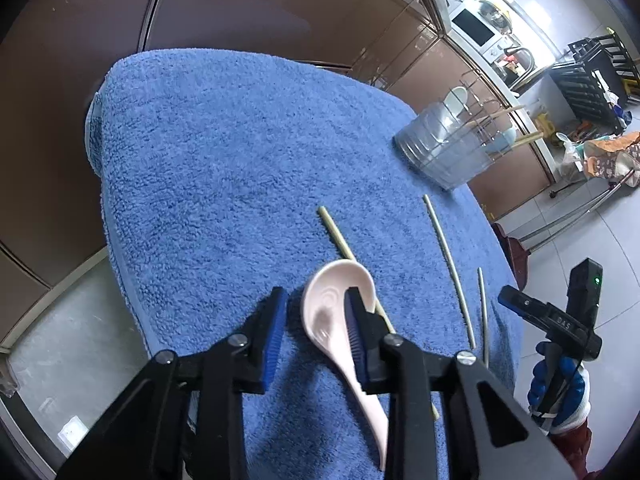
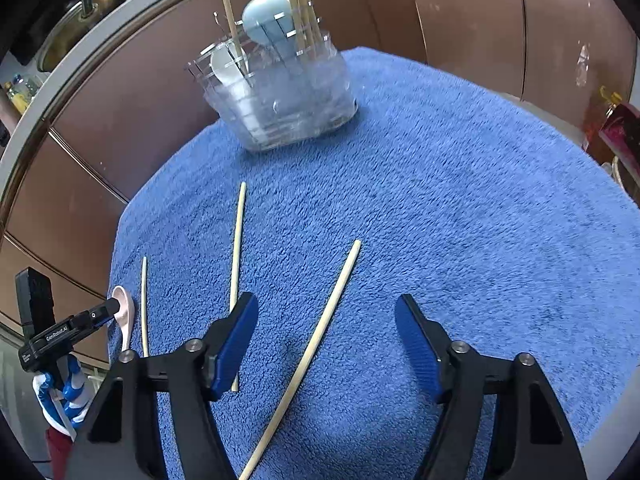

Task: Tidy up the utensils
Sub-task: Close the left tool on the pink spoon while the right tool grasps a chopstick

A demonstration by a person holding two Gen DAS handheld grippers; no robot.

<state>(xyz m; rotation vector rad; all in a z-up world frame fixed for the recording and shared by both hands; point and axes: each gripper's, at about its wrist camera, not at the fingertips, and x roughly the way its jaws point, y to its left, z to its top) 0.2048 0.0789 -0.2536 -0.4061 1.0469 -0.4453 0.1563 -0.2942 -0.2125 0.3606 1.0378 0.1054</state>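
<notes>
A pale pink ceramic spoon (image 1: 334,312) lies on the blue towel (image 1: 224,168). My left gripper (image 1: 316,312) is open and hangs over it; the right finger sits over the spoon's bowl, the left finger beside it. The spoon also shows in the right wrist view (image 2: 125,312). Three chopsticks lie loose on the towel (image 2: 238,264) (image 2: 320,340) (image 2: 144,304). My right gripper (image 2: 326,340) is open and empty, straddling the middle chopstick. A clear utensil holder (image 2: 280,96) at the towel's far edge holds a blue spoon (image 2: 268,16), a white spoon and several chopsticks.
Brown cabinet fronts (image 1: 260,8) run behind the towel-covered table. A microwave (image 1: 476,24) and counter clutter stand far right in the left wrist view. A sink bowl (image 2: 76,20) is beyond the holder. The towel edge drops to a tiled floor (image 1: 72,360).
</notes>
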